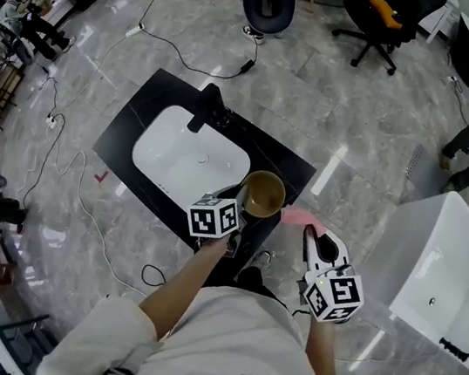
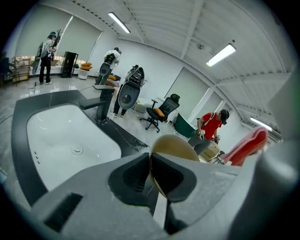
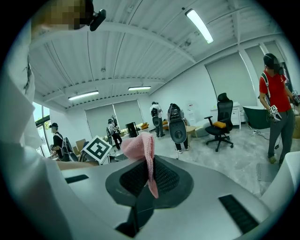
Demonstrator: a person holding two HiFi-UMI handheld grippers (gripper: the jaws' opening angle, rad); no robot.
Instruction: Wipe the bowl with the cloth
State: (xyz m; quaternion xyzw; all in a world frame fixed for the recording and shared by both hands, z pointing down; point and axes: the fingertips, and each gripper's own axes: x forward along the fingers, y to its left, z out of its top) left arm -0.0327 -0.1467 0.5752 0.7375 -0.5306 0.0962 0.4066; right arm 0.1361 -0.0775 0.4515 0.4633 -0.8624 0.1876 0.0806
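Head view: left claw [image 1: 243, 209] grips tan bowl [image 1: 263, 193] beside sink [image 1: 178, 152].

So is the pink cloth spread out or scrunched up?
Scrunched up: the pink cloth is a bunched lump pinched in the right tongs.

Grey marble floor [image 1: 336, 101], black office chair [image 1: 369, 20], ceiling striplights [image 2: 220, 55]

No legible text, labels, brands or numbers anywhere
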